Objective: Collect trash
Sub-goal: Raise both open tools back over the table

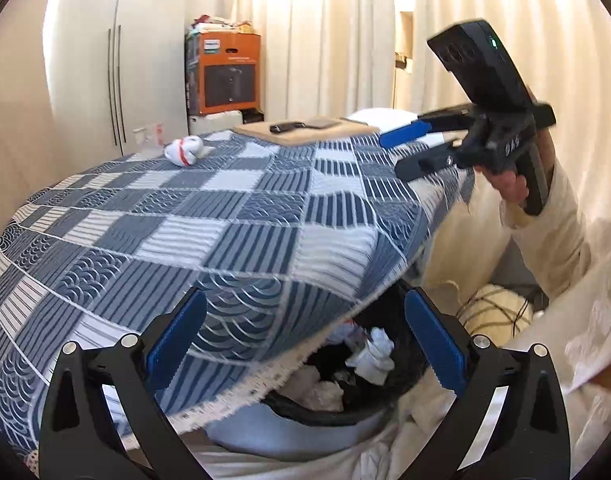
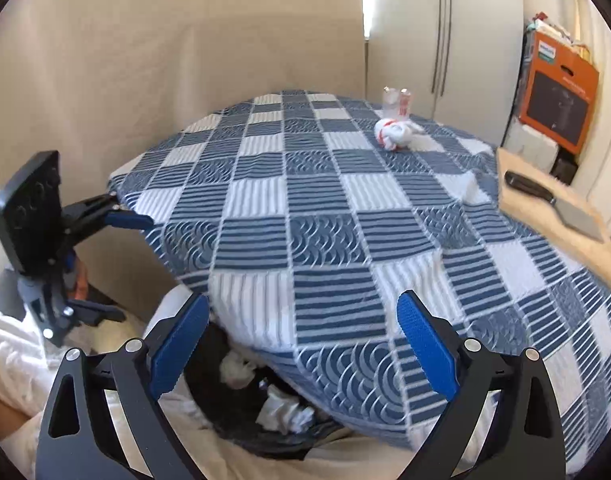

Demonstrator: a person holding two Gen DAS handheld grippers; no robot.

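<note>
Both the left gripper (image 1: 305,344) and right gripper (image 2: 303,346) gape wide, empty; one crumpled white-and-red wrapper (image 2: 393,133) lies far on the blue-and-white checked tablecloth (image 2: 325,220).

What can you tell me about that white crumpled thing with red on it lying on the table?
The crumpled wad looks like white tissue or thin plastic, with red-orange stripes on one side. It lies loose on the blue-and-white checked tablecloth toward the far end, near a small clear cup. Nothing grips it; both grippers are far from it.
</note>
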